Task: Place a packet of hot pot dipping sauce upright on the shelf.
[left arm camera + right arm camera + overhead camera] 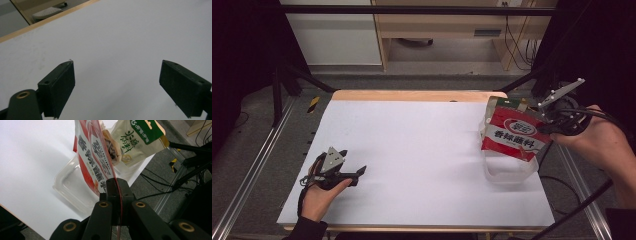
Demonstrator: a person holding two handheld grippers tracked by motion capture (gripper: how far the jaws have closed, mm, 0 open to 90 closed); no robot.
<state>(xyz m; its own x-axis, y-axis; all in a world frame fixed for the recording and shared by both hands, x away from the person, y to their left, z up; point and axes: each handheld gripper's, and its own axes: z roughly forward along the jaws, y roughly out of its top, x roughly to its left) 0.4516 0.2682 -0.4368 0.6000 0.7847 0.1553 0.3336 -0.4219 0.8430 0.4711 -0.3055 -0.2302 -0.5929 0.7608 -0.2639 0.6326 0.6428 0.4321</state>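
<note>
The table is covered in plain white, with a pale wood edge along its far side. The red packet bears a white band, a white oval logo and white characters across its front. Behind it, the cream packet carries a green label with white marks and dark green characters. The clear plastic tray is colourless. Both the left gripper and right gripper have black jaws with brass-coloured rivets
</note>
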